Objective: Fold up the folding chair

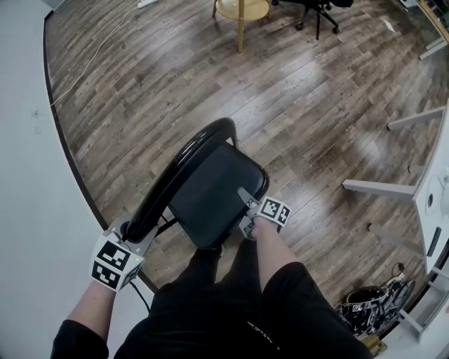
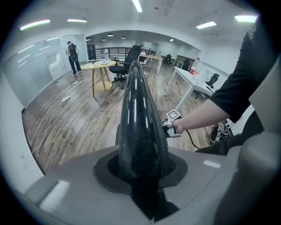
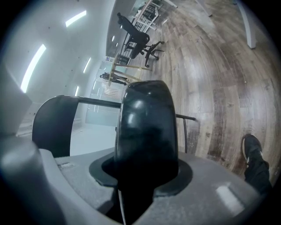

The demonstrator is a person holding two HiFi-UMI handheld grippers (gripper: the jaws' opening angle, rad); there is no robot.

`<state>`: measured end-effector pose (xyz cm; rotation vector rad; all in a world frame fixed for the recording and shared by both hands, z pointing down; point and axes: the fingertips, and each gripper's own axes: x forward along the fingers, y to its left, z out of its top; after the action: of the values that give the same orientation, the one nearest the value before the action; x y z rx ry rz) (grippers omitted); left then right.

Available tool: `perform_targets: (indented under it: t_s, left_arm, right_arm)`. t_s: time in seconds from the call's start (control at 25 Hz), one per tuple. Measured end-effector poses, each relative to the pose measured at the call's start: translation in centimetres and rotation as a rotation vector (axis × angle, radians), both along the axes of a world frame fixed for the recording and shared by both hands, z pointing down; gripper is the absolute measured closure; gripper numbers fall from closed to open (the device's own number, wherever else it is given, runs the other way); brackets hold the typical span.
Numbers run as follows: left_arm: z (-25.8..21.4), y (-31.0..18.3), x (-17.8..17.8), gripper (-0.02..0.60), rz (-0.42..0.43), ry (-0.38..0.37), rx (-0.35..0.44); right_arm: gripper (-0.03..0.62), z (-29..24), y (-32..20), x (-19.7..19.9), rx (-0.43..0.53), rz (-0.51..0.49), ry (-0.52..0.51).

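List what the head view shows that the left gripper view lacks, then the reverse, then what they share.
Head view only: the top of the seat, and the marker cube of the left gripper.

Left gripper view only: the ceiling lights and a person standing far off by the glass wall.

Both: the black backrest with the left gripper shut on it, the right gripper, the round wooden table and the wood floor.

folding chair (image 2: 139, 118) glossy blk back rail running up frame centre, clamped btwn grey fingers (image 2: 70, 184), right gripper (image 2: 167, 129) w/ marker cube just beside rail, hand (image 2: 179, 128) on it, bare forearm + blk sleeve at right, wood floor (image 2: 79, 127), round table (image 2: 102, 66) & office chair (image 2: 130, 56) far back
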<state>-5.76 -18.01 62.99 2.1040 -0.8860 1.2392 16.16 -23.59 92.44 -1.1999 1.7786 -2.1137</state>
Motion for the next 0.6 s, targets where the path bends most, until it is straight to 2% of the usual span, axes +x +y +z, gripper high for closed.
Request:
perform_targets:
  t_s: [0.6]
  left_arm:
    - [-0.2,2.7,2.0,0.483,0.017,-0.025,0.02]
  right_arm:
    - [0.431,-1.4,1.8,-0.2,-0.025,0.048,0.02]
